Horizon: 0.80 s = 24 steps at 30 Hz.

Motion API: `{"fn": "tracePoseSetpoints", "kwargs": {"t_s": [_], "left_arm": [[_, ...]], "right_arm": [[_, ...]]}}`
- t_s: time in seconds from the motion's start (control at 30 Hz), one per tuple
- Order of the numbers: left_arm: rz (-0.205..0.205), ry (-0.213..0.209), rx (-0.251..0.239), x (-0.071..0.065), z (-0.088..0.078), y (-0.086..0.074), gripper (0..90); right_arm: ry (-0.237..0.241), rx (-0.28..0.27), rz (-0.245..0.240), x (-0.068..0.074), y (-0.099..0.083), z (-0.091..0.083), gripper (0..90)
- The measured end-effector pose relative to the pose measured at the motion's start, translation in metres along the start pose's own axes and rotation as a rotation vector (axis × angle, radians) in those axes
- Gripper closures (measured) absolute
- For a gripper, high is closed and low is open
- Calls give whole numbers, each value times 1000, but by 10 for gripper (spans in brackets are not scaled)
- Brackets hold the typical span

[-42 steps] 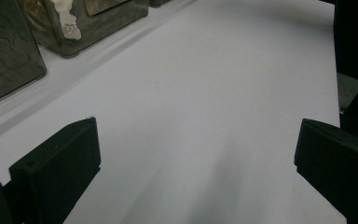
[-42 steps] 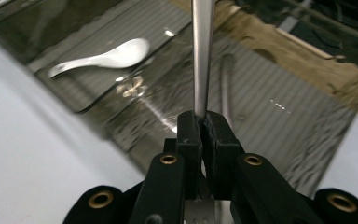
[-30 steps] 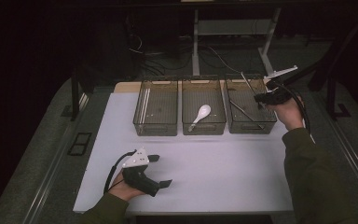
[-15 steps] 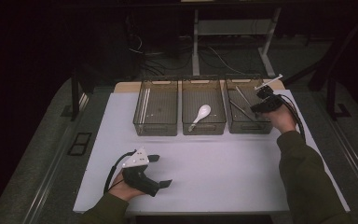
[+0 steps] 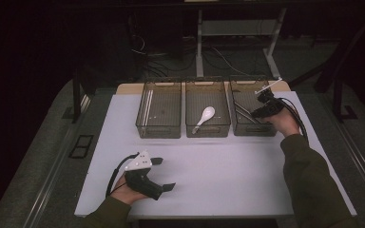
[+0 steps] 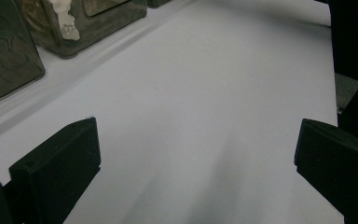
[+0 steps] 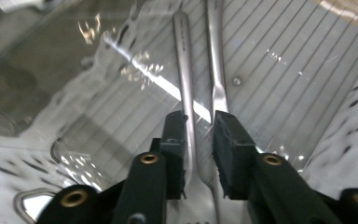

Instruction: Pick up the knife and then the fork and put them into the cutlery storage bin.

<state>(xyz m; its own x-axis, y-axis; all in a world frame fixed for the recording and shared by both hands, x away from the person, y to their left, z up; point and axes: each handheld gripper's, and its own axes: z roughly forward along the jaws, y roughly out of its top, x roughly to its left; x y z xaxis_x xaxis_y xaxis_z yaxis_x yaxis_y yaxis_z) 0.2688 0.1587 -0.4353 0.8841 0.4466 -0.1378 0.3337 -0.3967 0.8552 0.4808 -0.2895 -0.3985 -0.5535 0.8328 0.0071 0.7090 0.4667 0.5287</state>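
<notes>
**Key relation.** The right gripper (image 7: 200, 116) reaches down into the smoky transparent plastic bin on the right (image 5: 254, 130). In the right gripper view, two slim polished-metal utensil handles lie on this bin's ribbed floor. The left metal handle (image 7: 182, 56) passes straight between the jaws. Its long axis runs away from the fingertips, in line with the jaws. The right metal handle (image 7: 216, 56) lies just beside it, nearly parallel, and passes by the inner edge of the right jaw.

**Finger state, right.** The jaws have just been opening. They stand narrowly parted with the left metal handle between them. A slight gap shows on one side, so the pads appear not to press on it.

**Finger state, left.** The left gripper (image 5: 164, 174) rests on the white table (image 5: 218, 180), well apart from the right bin and nearer the person. Its jaws are spread wide with nothing between them.

**Nearer hand.** The right gripper is already inside the right bin, so judged from this, any further move on the handles falls to it.

**Count.**
- Bins: three in one row, the middle bin (image 5: 208, 130) just beside the right bin and the left bin (image 5: 158, 130) beyond it.
- White spoon (image 5: 204, 118): one, in the middle bin.
- Metal handles: two, both in the right bin.
- Grippers: two.
</notes>
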Motion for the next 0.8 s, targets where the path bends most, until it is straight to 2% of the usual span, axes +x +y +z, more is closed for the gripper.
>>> {"fn": "tracePoseSetpoints", "kwargs": {"t_s": [0.23, 0.3, 0.37, 0.57, 0.8], "left_arm": [[1, 4, 2, 0, 0, 0, 0], [3, 6, 2, 0, 0, 1, 0], [3, 5, 1, 0, 0, 0, 0], [2, 5, 7, 1, 1, 1, 0], [5, 5, 5, 1, 1, 1, 0]], "right_arm": [[83, -141, 106, -7, -7, -16, 571], [89, -173, 116, -7, -10, -21, 526], [87, -198, 122, -6, -14, -26, 476], [110, -253, 103, 0, -22, -37, 405], [148, -306, 75, 13, -36, -46, 352]]}}
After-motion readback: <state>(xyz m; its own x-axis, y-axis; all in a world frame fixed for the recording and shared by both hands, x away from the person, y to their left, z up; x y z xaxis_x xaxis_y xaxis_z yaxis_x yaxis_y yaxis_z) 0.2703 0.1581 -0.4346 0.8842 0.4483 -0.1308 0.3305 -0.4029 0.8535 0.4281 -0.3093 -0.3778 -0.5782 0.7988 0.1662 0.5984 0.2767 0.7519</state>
